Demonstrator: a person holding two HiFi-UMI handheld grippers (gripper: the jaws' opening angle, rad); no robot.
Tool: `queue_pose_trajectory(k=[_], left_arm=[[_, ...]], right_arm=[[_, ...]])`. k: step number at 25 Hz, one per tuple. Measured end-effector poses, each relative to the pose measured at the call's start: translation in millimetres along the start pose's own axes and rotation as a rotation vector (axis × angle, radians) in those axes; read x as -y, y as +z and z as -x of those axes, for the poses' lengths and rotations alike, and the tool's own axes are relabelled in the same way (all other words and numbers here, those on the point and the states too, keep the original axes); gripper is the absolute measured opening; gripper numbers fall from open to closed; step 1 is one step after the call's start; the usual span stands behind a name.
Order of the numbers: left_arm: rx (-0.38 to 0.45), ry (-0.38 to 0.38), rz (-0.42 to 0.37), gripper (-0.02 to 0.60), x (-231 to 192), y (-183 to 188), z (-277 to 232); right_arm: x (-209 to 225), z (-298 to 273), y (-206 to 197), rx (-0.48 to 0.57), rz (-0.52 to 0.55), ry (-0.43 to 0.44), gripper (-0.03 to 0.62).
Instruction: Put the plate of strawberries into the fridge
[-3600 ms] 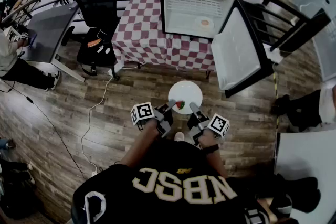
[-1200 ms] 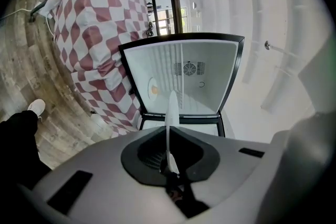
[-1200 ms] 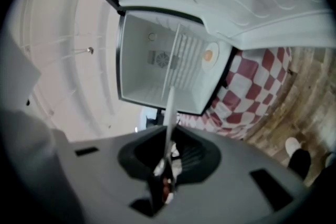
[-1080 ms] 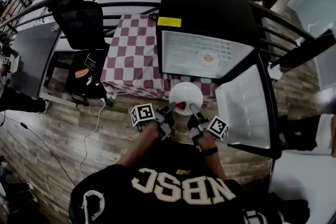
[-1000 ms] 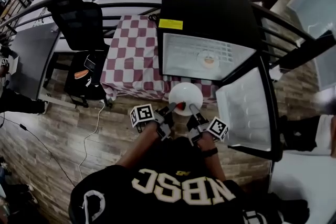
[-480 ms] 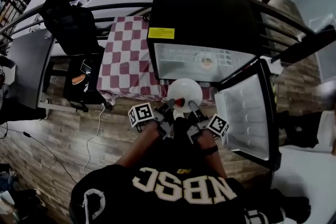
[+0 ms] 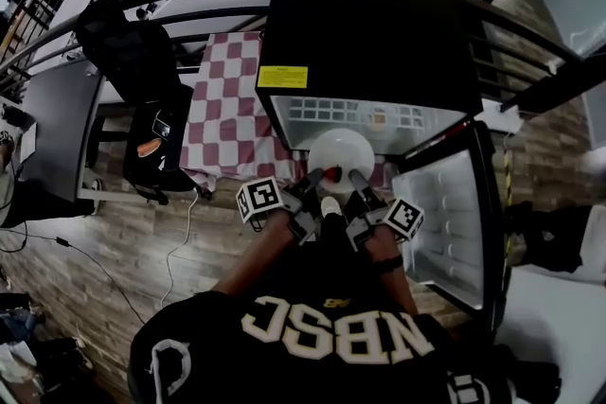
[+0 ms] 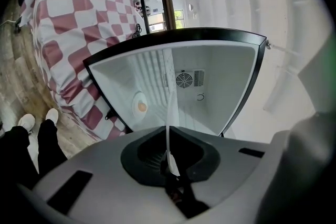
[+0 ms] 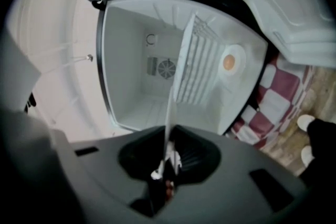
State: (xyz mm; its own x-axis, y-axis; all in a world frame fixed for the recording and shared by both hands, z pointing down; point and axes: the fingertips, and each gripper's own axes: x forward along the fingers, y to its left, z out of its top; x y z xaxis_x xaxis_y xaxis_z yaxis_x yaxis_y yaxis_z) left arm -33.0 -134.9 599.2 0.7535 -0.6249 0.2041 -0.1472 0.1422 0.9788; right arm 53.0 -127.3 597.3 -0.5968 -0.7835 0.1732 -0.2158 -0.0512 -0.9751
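Observation:
I hold a white plate level in front of the open fridge, with red strawberries at its near edge. My left gripper is shut on the plate's near-left rim and my right gripper on the near-right rim. In the left gripper view the plate shows edge-on as a thin white line pinched in the left gripper. The right gripper view shows the same plate clamped in the right gripper. The white fridge interior lies straight ahead.
The fridge door stands open to the right. A wire shelf inside carries a small plate with something orange. The fridge stands on a table with a red-checked cloth. A black chair stands to the left.
The person has walked up to the fridge. Both grippers carried the plate forward and slightly up, from over the floor to the fridge opening. The grip is unchanged.

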Motion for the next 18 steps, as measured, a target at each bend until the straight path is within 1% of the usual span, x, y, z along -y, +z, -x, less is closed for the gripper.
queue_pose_trajectory(k=[2,12,18], left_arm=[[0.006,-0.004,-0.001,0.028,3.6,5.9,-5.8],[0.039,-0.023,0.004,0.028,18.8,30.2,-32.7],[0.045,-0.013,0.012,0.028,18.2,40.1,-49.9]], right_arm=[[-4.3,-6.9,6.2,-0.006,-0.004,0.019,0.044],[-12.1,-32.7,39.8,-0.022,0.022,0.053,0.044],[-6.4,-43.9,54.0,-0.037,0.007,0.028,0.044]])
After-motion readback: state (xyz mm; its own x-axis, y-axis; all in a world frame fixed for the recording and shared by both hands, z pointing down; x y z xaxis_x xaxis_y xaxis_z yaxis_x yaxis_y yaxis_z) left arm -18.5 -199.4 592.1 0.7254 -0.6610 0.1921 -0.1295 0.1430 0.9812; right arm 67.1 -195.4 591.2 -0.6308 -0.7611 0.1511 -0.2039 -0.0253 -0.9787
